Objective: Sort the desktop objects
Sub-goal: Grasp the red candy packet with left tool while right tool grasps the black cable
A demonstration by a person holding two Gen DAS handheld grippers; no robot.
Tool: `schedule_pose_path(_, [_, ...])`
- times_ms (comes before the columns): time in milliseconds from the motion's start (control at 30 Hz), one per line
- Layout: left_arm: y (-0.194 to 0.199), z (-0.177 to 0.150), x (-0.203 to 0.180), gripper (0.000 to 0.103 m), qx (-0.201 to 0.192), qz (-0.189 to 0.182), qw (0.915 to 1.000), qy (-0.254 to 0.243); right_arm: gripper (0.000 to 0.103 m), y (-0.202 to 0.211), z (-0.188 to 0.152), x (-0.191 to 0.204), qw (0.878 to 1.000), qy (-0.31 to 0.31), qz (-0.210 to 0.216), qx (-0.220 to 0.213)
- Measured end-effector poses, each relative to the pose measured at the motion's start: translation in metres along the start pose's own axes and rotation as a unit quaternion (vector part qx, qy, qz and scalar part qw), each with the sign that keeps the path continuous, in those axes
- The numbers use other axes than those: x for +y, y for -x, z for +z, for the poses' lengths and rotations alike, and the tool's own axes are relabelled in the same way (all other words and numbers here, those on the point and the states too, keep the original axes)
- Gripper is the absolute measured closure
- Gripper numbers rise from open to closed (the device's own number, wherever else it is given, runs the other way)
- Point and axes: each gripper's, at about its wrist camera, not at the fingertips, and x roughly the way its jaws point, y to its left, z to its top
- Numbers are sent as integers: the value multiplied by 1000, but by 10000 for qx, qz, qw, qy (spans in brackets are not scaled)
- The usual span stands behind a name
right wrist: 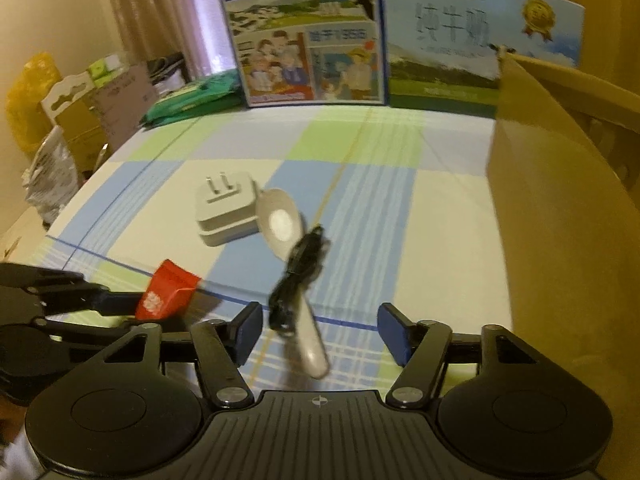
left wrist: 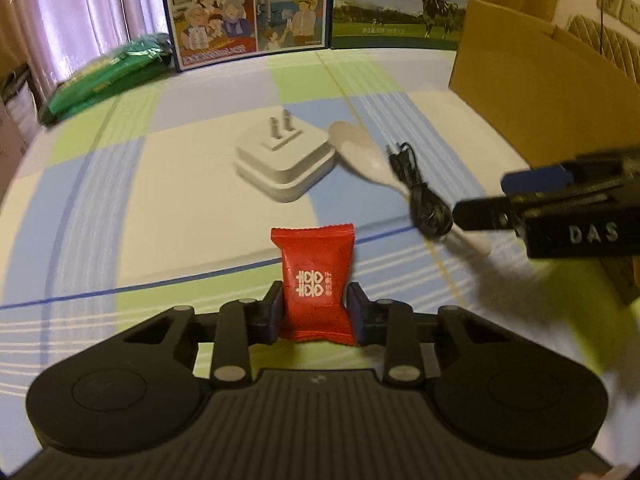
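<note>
My left gripper point(left wrist: 316, 314) is shut on a red candy packet point(left wrist: 316, 276), which stands upright between the pads above the checked tablecloth. Seen from the right wrist, the same red candy packet point(right wrist: 168, 290) sits at the tip of the left gripper point(right wrist: 120, 304). My right gripper point(right wrist: 320, 334) is open. A white spoon point(right wrist: 280, 224) points its handle into the gap between the fingers, and a bundled black cable point(right wrist: 300, 272) lies across it. A white plug adapter point(right wrist: 226, 208) rests prongs up just left of the spoon bowl. In the left wrist view the right gripper point(left wrist: 492, 200) hovers by the black cable point(left wrist: 420, 192).
An open cardboard box point(right wrist: 560, 220) stands along the right side of the table. Two milk cartons point(right wrist: 312, 40) line the back edge, with a green packet point(right wrist: 192, 96) beside them. Boxes and bags are stacked off the table's left edge point(right wrist: 60, 120).
</note>
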Motion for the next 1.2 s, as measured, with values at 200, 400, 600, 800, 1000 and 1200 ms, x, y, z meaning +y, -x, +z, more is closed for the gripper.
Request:
schedule_pose_path(200, [14, -9, 19, 75, -36, 73, 9998, -166, 59, -13, 4, 11, 9998, 161, 97, 11])
schedule_pose_path(400, [4, -10, 32, 75, -1, -11, 9997, 237, 64, -31, 8, 19, 9996, 283, 6, 33])
schedule_pose_path(600, [2, -9, 29, 73, -33, -73, 9997, 213, 86, -42, 10, 26, 9988, 433, -231, 64])
schedule_pose_path(800, [3, -9, 29, 73, -30, -53, 9997, 252, 95, -31, 13, 28, 9993, 293, -251, 26])
schedule_pose_path(1000, [20, -21, 19, 76, 69, -155, 9996, 225, 96, 0, 3, 41, 9999, 88, 11, 120])
schedule_pose_path(1200, [58, -54, -4, 76, 54, -325, 9994, 144, 96, 45, -39, 46, 9990, -323, 136, 283])
